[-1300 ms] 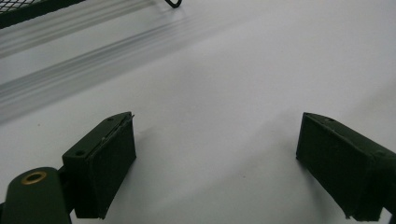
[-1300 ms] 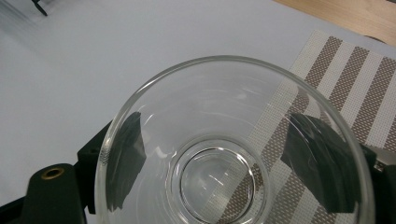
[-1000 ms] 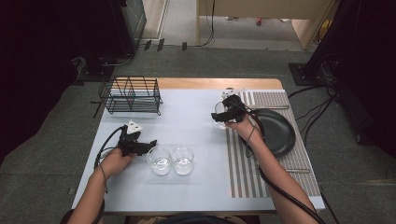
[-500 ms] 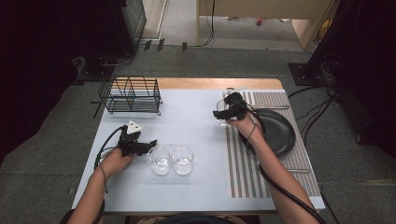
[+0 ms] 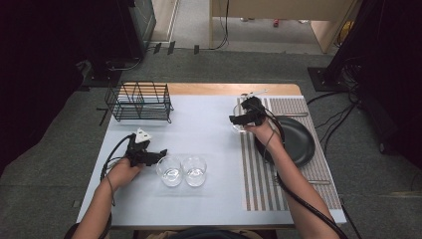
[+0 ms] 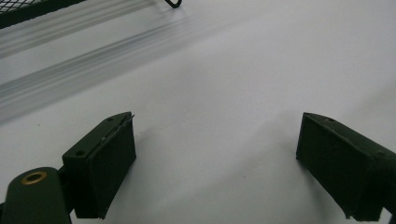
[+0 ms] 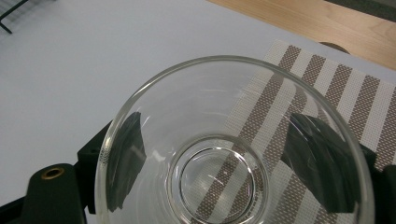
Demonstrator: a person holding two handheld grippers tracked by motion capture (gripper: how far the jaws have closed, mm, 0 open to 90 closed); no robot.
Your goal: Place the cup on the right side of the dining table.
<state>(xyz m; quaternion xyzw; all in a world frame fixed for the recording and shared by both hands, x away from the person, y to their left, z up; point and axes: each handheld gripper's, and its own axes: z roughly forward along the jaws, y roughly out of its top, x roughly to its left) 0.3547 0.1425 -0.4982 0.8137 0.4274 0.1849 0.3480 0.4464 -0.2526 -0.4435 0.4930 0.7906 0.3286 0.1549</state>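
The right hand-held gripper [image 5: 238, 121] is gripping a clear glass bowl [image 7: 233, 154], its two black jaws pressing on the bowl's outer wall from opposite sides. In the right gripper view the bowl is sitting upright between the jaws, its round base showing through the glass over the brown-and-white striped placemat [image 7: 355, 98]. Taking that placemat as the landmark, the held bowl is hanging over its left edge, at the far end, partly above the white table [image 5: 209, 124] surface. A black plate [image 5: 297, 141] is lying on the placemat, just right of the person's right hand [image 5: 261, 132].

The left hand-held gripper [image 5: 158, 153] is standing open, its jaws spread wide with nothing but bare table between them in the left gripper view. It is resting well left of the placemat, near the table's front-left part, with the person's left hand [image 5: 125, 172] wrapping its body.

Two more glass bowls [image 5: 182, 171] are sitting side by side, touching or nearly so, left of the placemat and just right of the open jaws. A black wire rack [image 5: 140, 102] is standing far left of the placemat, at the table's back edge.
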